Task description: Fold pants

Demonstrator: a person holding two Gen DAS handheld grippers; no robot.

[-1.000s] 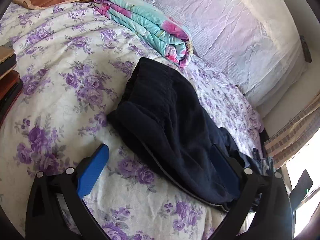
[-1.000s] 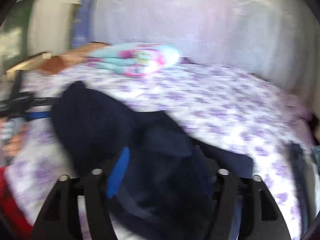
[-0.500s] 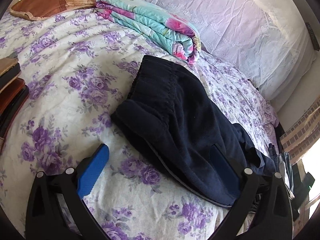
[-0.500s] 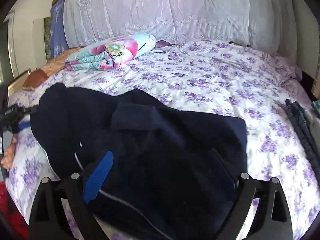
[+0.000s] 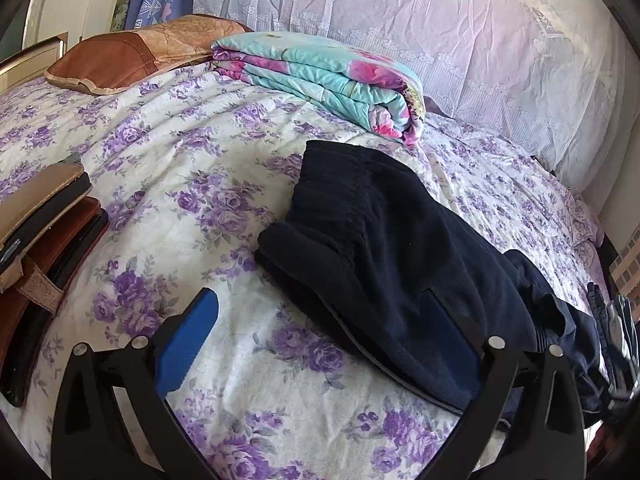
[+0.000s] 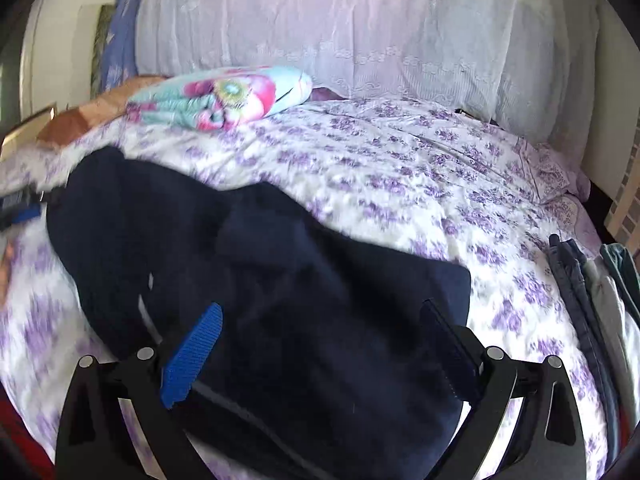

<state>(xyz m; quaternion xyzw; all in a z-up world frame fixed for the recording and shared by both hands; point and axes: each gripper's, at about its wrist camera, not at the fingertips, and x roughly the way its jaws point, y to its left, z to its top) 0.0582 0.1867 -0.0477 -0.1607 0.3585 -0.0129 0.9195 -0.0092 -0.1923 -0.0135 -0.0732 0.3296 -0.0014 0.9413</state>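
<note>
Left claw: black open-frame fingers with triangular cut-outs, two silver screws each, ribbed blue pads. Right claw: identical black frame, silver screws, blue pads.

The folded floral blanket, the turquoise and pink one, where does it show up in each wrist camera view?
Left wrist: folded floral blanket, upper middle, beyond the dark pants.
Right wrist: the blanket sits upper left, blurred, beyond the pants.
Shared landmark: the white lace headboard cover behind it.

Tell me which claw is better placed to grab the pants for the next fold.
Probably the right claw: it is open directly over the dark pants. The left claw, also open, is mostly over bedsheet.
</note>
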